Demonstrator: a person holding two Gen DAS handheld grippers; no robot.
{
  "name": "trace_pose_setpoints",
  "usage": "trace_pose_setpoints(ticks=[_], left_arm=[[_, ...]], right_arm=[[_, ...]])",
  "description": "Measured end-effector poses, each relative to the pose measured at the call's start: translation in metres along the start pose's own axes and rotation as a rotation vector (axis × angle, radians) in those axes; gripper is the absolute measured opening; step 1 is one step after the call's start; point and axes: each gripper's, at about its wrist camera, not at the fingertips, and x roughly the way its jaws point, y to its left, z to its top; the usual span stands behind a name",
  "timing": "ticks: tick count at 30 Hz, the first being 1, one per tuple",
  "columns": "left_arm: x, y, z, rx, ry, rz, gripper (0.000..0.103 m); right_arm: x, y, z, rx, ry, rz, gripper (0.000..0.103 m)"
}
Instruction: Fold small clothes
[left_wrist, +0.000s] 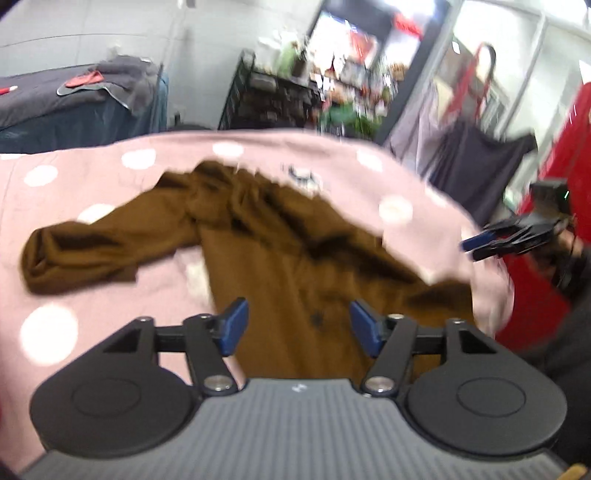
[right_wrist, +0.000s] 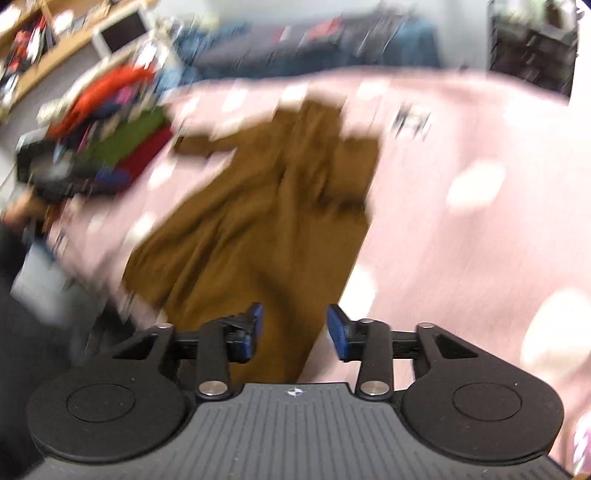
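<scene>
A small brown garment (left_wrist: 280, 254) lies rumpled on a pink cloth with white dots (left_wrist: 74, 295), one sleeve stretched to the left. My left gripper (left_wrist: 297, 325) is open and empty, just above the garment's near hem. In the right wrist view the same garment (right_wrist: 258, 221) runs away from me, blurred by motion. My right gripper (right_wrist: 293, 330) is open and empty over the garment's near end. It also shows in the left wrist view (left_wrist: 480, 245) at the table's right edge, fingers close together.
The pink cloth (right_wrist: 461, 221) covers the whole table. A pile of coloured clothes (right_wrist: 114, 122) lies beyond its left edge. A dark covered table (left_wrist: 74, 107) and shelving (left_wrist: 273, 96) stand behind. A red surface (left_wrist: 554, 206) is on the right.
</scene>
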Motion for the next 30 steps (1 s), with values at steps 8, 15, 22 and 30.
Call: trace_pose_setpoints(ticks=[8,15,22,30], left_arm=[[0.065,-0.027,0.002,-0.11,-0.04,-0.022,0.091],[0.095,-0.042,-0.013,-0.107,0.028,0.037,0.091],[0.102,-0.034,-0.011,-0.122,0.035,0.083,0.091],[0.107,-0.041,-0.007,-0.113,0.049,0.1,0.092]], right_arm=[[0.124,-0.043,0.073,0.153,-0.088,-0.091,0.086],[0.179,-0.05,0.085,0.14,-0.015,-0.029,0.003],[0.112,-0.097,0.128,0.14,-0.247,-0.376,0.003],[0.106,-0.149,0.138,0.059,-0.172,-0.727,0.008]])
